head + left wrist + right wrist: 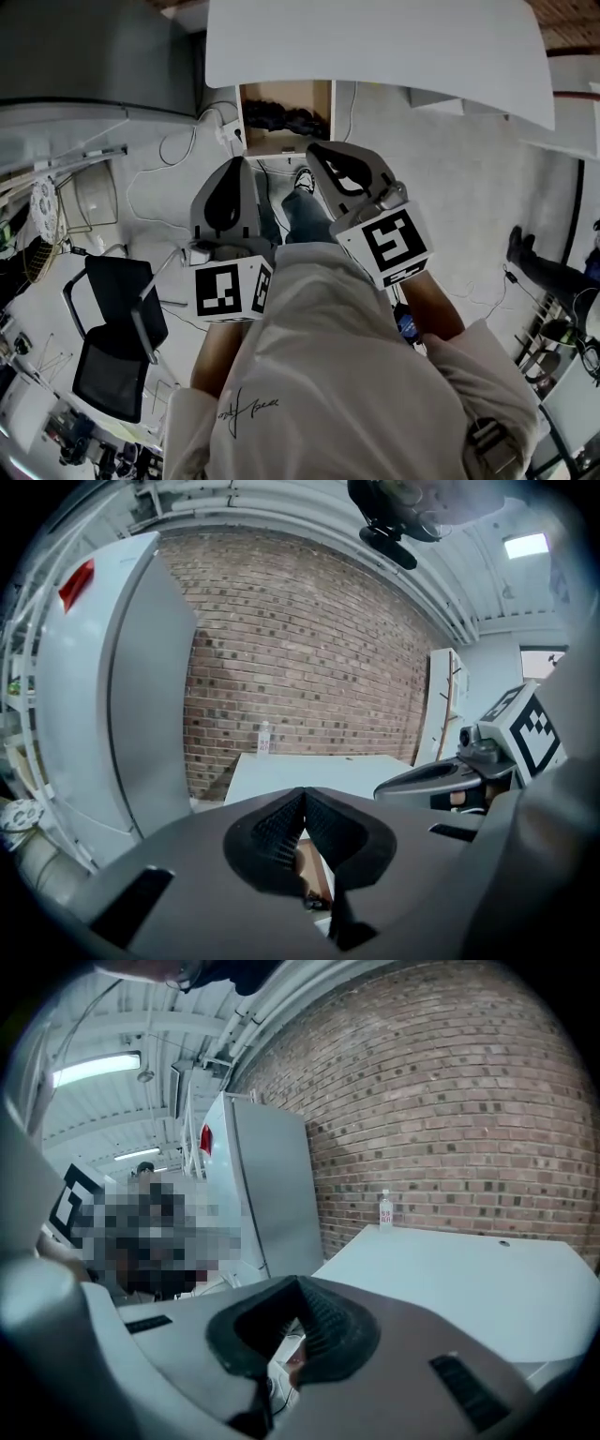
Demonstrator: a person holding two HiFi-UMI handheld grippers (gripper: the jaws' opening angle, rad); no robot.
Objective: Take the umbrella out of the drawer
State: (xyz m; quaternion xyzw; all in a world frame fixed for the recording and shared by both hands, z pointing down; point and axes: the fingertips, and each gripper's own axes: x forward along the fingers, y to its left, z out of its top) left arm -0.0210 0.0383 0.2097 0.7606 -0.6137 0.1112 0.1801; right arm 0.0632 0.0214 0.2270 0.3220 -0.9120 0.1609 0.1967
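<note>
Grey plastic left gripper and matching right gripper sit mid-frame above the person's beige shirt, each with its jaws pressed together on nothing. Just beyond their tips, at upper centre, the open light wooden drawer holds the black folded umbrella beneath the white tabletop.
</note>
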